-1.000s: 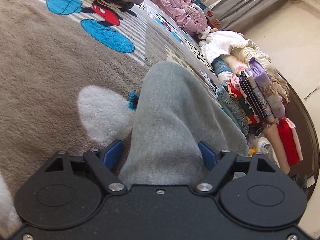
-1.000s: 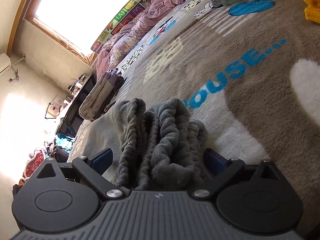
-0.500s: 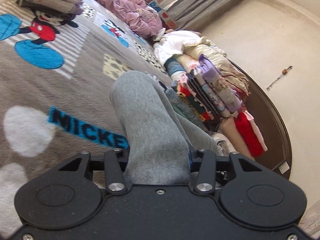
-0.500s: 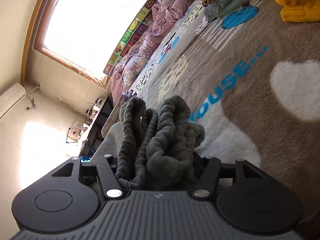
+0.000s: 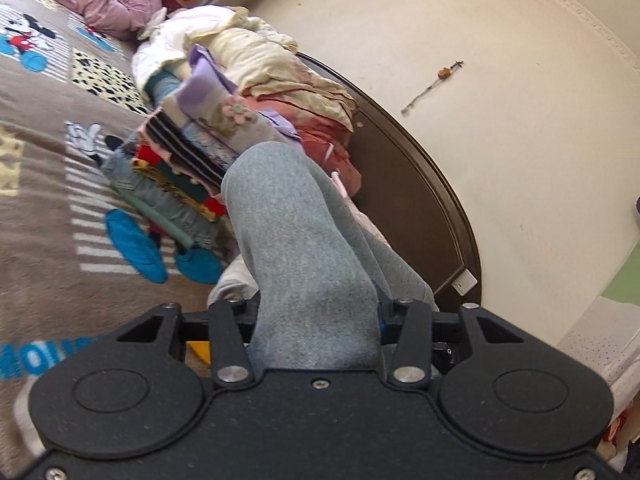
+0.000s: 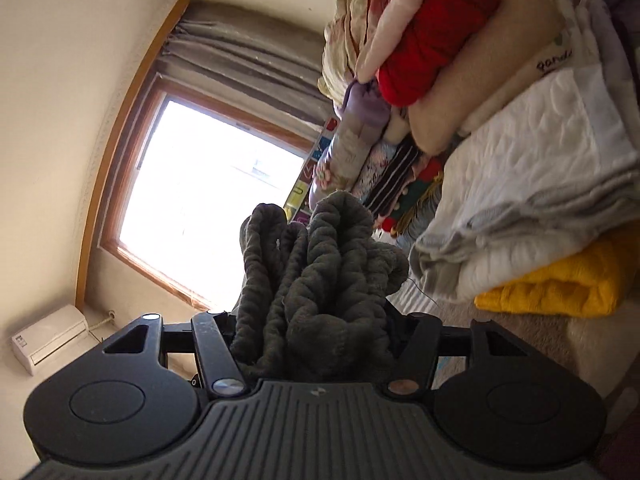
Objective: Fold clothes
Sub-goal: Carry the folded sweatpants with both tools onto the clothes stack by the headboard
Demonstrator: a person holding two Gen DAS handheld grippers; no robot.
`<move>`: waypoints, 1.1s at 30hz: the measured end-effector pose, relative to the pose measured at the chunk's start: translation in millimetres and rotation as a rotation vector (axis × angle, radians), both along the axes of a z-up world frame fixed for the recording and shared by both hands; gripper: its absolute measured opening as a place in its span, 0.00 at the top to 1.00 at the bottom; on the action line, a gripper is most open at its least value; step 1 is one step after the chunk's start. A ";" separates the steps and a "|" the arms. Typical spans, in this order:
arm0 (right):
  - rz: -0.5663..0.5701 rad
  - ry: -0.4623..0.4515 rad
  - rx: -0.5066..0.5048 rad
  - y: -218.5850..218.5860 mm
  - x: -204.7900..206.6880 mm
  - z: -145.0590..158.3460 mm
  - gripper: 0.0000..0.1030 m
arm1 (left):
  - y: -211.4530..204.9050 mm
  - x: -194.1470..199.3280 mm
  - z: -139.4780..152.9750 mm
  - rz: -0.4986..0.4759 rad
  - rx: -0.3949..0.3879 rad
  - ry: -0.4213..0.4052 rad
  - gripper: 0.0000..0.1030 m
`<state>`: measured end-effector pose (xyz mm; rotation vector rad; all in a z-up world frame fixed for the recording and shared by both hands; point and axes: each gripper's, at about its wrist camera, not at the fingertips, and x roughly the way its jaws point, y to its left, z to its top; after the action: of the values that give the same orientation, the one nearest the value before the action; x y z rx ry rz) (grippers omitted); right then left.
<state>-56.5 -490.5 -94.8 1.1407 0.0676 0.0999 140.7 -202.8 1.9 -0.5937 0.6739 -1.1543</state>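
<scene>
A brown cartoon-print blanket (image 5: 44,200) covers the bed, with a tall stack of folded clothes (image 5: 208,136) on its far right side against the dark headboard (image 5: 420,200). The grey garment (image 5: 304,248) is lifted off the blanket: in the left wrist view it is a smooth, soft fold of light grey knit rising forward from the left gripper (image 5: 318,312), which is clenched on it. In the right wrist view the right gripper (image 6: 316,328) grasps its bunched, ribbed edge, crumpled into thick dark-grey ridges in front of the bright window (image 6: 200,200).
</scene>
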 end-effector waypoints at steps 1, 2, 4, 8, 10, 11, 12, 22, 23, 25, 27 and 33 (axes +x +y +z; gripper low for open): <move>-0.029 -0.013 0.005 -12.0 -4.7 4.1 0.42 | -15.4 5.2 3.6 -0.025 -0.010 0.006 0.58; -0.056 -0.025 0.014 -23.1 -8.2 7.7 0.42 | -30.7 10.3 7.3 -0.050 -0.020 0.011 0.58; -0.109 -0.044 0.038 -45.2 -11.2 13.7 0.42 | -58.1 25.0 9.0 -0.091 -0.054 0.049 0.57; -0.229 0.001 0.028 -80.0 -8.2 14.4 0.42 | -116.2 56.0 -9.7 -0.115 -0.017 0.119 0.54; -0.294 0.106 0.026 -99.3 10.5 -8.2 0.30 | -149.4 69.5 -35.7 -0.055 0.177 0.065 0.38; -0.318 0.180 0.030 -110.2 23.9 -24.6 0.27 | -161.9 72.7 -47.4 -0.012 0.333 0.048 0.39; -0.313 0.293 0.042 -120.9 36.6 -41.5 0.28 | -163.9 70.1 -53.8 0.009 0.398 0.028 0.39; -0.423 0.170 -0.693 -76.5 35.4 32.6 0.33 | -154.8 26.3 3.2 -0.010 0.288 -0.541 0.40; -0.392 0.172 -0.740 -75.5 47.4 35.5 0.33 | -163.8 25.3 6.7 -0.032 0.296 -0.575 0.40; -0.331 0.181 -0.835 -73.6 71.4 40.4 0.33 | -183.8 25.3 7.6 -0.075 0.325 -0.630 0.46; -0.289 0.248 -0.908 -77.2 95.4 30.3 0.33 | -208.4 35.0 -3.6 -0.123 0.378 -0.625 0.48; -0.220 0.403 -0.874 -103.5 116.7 -15.8 0.34 | -254.7 39.0 -57.2 -0.223 0.550 -0.576 0.49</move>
<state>60.1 -594.0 -110.6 0.2737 0.3110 -0.3334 179.6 -457.6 -55.3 0.2838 0.5257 -1.2024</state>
